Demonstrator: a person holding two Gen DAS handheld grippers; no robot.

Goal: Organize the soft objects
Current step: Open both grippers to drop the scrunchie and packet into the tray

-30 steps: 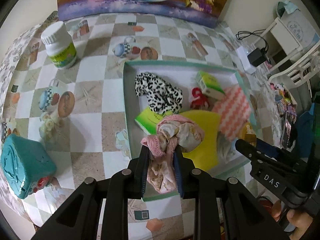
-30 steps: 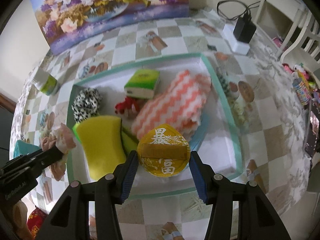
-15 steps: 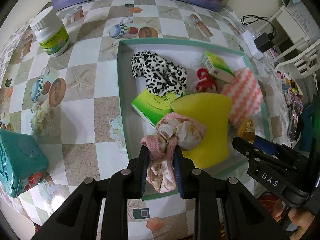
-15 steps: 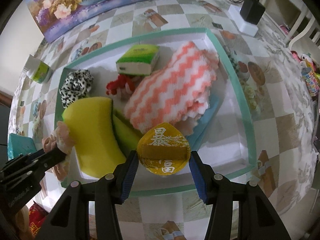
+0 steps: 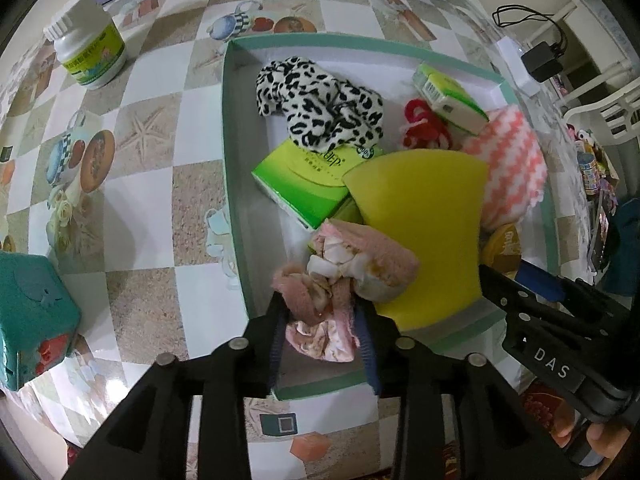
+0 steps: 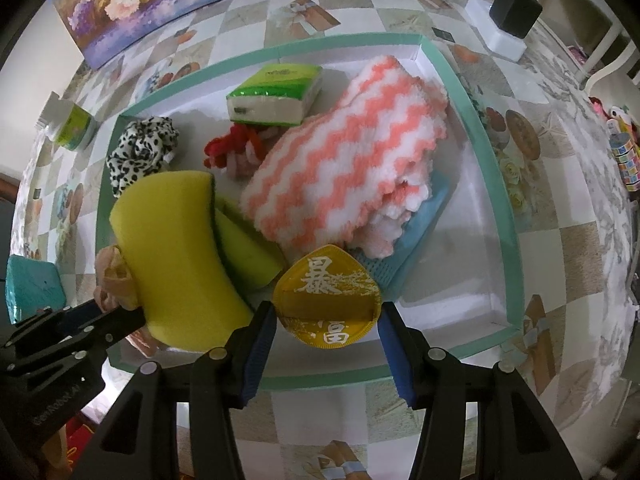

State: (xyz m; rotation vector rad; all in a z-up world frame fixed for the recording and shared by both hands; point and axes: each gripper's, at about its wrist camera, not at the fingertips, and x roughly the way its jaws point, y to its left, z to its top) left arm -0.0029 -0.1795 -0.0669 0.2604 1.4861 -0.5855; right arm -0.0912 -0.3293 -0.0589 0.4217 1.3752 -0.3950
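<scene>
A teal-rimmed tray [image 5: 234, 200] holds soft things: a leopard-print cloth [image 5: 320, 108], a yellow sponge [image 5: 420, 224], a red scrunchie [image 5: 424, 124], two green tissue packs [image 5: 304, 176] and a pink-and-white chevron towel [image 6: 348, 160]. My left gripper [image 5: 320, 308] points down over the tray's near-left corner. Its jaws are opening, and a pink frilly cloth [image 5: 348, 256] lies loose between them, leaning on the sponge. My right gripper [image 6: 327, 310] is shut on a yellow pouch [image 6: 326, 292] with white characters, low over the tray's near side in front of the towel.
A white bottle with a green label [image 5: 86, 52] stands far left on the checked tablecloth. A teal box [image 5: 32, 316] sits at the near left. A charger on a white power strip [image 6: 514, 8] lies beyond the tray's far right corner. A blue mesh piece [image 6: 416, 240] pokes out under the towel.
Both grippers have sunk toward the tray. The left fingers have spread apart around the pink cloth. The right grip on the yellow pouch is unchanged.
</scene>
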